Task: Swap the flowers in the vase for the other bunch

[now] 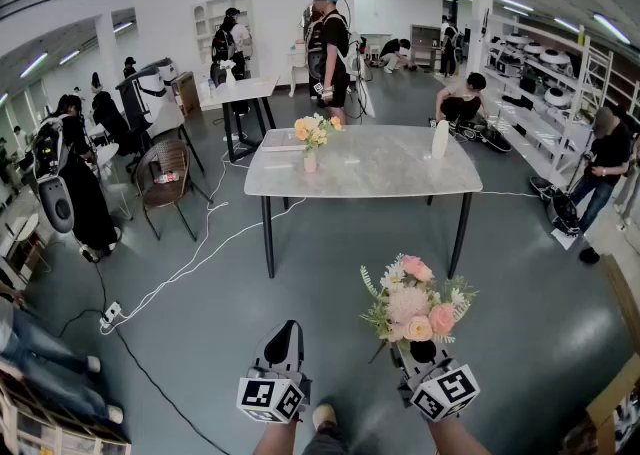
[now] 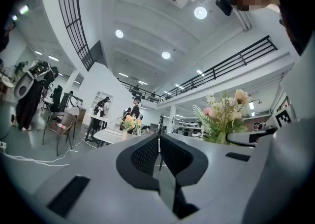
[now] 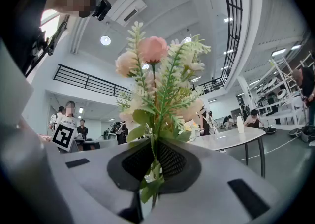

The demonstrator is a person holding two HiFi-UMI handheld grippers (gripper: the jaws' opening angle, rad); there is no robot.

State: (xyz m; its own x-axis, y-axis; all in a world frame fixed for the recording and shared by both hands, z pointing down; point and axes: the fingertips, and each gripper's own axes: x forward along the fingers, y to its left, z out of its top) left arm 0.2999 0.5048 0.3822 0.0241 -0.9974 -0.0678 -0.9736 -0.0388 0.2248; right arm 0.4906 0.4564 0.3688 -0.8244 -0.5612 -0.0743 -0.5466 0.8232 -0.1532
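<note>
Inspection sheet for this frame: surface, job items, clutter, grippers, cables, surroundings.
Surface: marble table, ahead of both grippers.
Job's things: vase holding yellow flowers, upright on the table's left part; pink bunch in the right gripper.
Clutter: white upright container on the table's right; flat pale item at its left edge.
Grippers: left gripper shut, empty; right gripper shut on the pink bunch's stems.
Cables: white cable and black cable on the floor, left.
Surroundings: people beyond the table; chair; shelving.
</note>
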